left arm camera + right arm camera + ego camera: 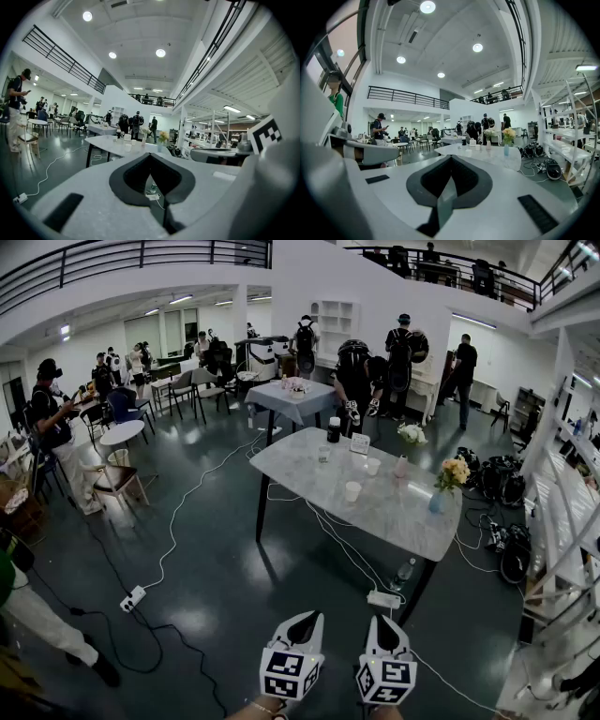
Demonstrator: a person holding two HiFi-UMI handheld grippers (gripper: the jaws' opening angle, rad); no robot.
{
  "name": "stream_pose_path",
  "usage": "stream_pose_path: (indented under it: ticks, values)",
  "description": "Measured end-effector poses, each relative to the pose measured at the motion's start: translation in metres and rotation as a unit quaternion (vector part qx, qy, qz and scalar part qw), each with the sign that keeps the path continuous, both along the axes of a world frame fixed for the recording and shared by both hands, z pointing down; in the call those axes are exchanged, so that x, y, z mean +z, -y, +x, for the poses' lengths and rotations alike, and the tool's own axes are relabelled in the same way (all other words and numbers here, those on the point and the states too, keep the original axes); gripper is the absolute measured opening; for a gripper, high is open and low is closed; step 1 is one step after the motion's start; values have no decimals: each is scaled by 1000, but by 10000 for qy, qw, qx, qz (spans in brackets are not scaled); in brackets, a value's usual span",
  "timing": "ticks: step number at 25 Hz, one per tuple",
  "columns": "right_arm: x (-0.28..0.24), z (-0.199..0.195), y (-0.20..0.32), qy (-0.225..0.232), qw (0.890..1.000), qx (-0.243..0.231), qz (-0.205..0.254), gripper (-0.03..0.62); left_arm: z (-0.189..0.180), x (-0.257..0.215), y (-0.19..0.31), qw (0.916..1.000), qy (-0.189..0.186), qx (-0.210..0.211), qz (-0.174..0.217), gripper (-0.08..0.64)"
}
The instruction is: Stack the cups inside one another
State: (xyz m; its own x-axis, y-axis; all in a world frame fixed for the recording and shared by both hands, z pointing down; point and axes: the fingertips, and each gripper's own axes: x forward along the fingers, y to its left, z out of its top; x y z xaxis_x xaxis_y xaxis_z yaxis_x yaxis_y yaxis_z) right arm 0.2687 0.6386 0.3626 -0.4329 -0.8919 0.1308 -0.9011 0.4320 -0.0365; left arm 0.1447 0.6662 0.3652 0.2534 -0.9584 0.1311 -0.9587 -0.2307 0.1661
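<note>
The head view looks from standing height, forward and steeply down, at the marble table, which lies well ahead of it. The left gripper and right gripper sit at its bottom edge. The left gripper view looks almost level along its own jaws, with the table far ahead, left of centre. The right gripper view does likewise, with the table right of centre. All three views share the table.

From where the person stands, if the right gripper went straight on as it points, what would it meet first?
Probably the near end of the marble table; the way ahead of the right gripper looks free until then, though depth is unclear.
</note>
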Motion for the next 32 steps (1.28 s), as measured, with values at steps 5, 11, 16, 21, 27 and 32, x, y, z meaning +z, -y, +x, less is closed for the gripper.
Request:
stream_pose_path:
  ticks: [5,11,16,21,27,32]
  values:
    - [4,-8,0,52,10000,-5,-37,8,-8,3,1,10000,16,-19,0,1]
    - [6,-12,-2,45,10000,14,-88,8,-14,6,1,10000,-2,-24,-54,0]
    - [10,-22,-8,169,9996,24,-225,8,-26,8,-7,9999,-46,-52,-86,0]
    - [13,-46,-4,229,9994,86,-236,8,-55,13,-7,9999,-48,-73,-88,0]
    - [17,-62,0,252,9991,203,-265,8,-86,20,-2,9998,-47,-136,-149,0]
    - [26,-56,10,185,9980,388,-474,8,-96,27,4,9994,-141,-133,-287,0]
